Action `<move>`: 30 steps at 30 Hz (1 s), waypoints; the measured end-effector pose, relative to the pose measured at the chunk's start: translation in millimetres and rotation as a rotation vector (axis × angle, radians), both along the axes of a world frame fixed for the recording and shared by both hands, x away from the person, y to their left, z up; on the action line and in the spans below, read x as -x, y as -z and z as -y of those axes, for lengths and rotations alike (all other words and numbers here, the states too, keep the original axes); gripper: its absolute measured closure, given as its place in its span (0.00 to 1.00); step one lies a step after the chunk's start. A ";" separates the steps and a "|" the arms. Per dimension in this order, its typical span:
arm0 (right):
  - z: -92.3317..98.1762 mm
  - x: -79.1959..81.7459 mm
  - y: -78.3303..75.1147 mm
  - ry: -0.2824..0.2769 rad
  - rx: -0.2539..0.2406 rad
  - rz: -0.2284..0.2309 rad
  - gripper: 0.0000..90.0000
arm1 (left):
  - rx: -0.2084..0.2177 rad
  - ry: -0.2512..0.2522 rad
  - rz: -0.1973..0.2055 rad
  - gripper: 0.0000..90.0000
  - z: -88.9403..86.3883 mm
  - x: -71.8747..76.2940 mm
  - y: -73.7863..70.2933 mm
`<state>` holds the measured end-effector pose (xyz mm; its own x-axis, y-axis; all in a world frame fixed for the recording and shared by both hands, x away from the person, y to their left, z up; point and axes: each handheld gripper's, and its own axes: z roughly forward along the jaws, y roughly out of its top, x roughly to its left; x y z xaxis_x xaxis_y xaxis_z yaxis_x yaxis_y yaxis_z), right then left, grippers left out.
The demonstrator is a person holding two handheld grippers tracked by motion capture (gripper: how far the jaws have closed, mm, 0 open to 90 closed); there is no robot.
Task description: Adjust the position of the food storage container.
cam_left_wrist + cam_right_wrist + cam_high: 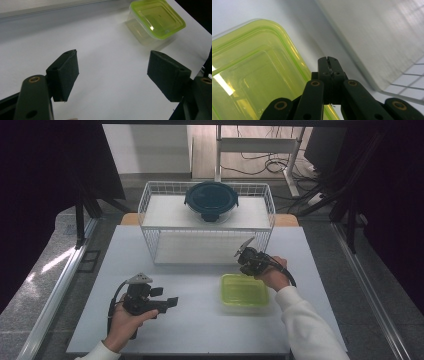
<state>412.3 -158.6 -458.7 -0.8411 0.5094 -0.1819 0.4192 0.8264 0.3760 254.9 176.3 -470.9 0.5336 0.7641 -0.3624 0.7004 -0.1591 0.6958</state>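
The left gripper (167, 303) is held low above the white table (100, 270), at the near left side, and its jaws are spread wide with nothing between them; in the left gripper view the two black pads (63, 75) stand far apart over bare table. The right gripper (245, 262) is at the far edge of the green-lidded container (245, 291), and in the right gripper view its jaws are pressed together, with only a thin line between them and nothing held. Whether its tip touches the lid I cannot tell.

The container is a clear rectangular box with a yellow-green lid. It lies on the table right of the middle, just in front of the white wire basket (150, 195). On top of the basket stands a round container with a dark blue lid (211, 200).

No brand, label or writing can be read on any of these things. The lid of the green container (249, 75) is cut off at the left and the bottom of the right gripper view, and the basket there is blurred. The right hand (274, 276) hides part of its gripper in the high view.
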 end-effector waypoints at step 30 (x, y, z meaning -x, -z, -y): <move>24.3 40.0 -20.3 0.042 -0.100 0.003 0.99 | 0.004 -0.003 -0.030 0.27 1.2 -3.4 5.8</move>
